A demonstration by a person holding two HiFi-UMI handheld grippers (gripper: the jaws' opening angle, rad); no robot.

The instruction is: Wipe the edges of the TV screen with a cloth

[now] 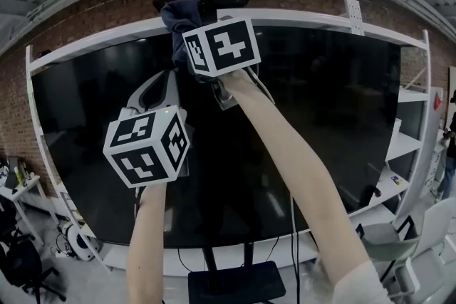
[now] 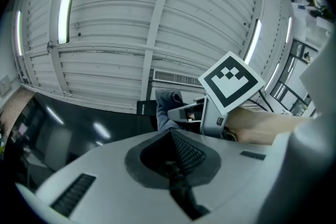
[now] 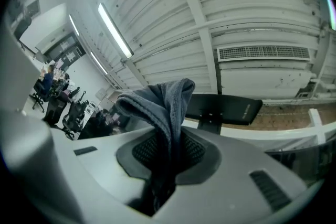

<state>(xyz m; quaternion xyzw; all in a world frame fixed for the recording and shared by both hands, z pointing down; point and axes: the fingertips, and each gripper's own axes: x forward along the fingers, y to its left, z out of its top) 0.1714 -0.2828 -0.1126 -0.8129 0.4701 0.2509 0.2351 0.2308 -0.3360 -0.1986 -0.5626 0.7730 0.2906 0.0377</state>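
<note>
Brick wall [image 1: 85,7] | TV screen [image 1: 320,96] long-axis horizontal | cloth [image 3: 157,99] upright in right gripper [image 3: 164,162]

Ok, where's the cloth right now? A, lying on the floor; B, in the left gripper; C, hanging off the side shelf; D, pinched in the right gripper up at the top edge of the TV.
D: the right gripper view shows the cloth pinched in the right gripper, and the head view puts it at the top edge of the TV; the left gripper is shut on nothing.

I see brick wall [image 1: 85,14], white shelving [image 1: 406,146], ribbed ceiling [image 2: 121,13] with strip lights [image 2: 68,2]; possibly office chairs [image 3: 73,115] beyond.
</note>
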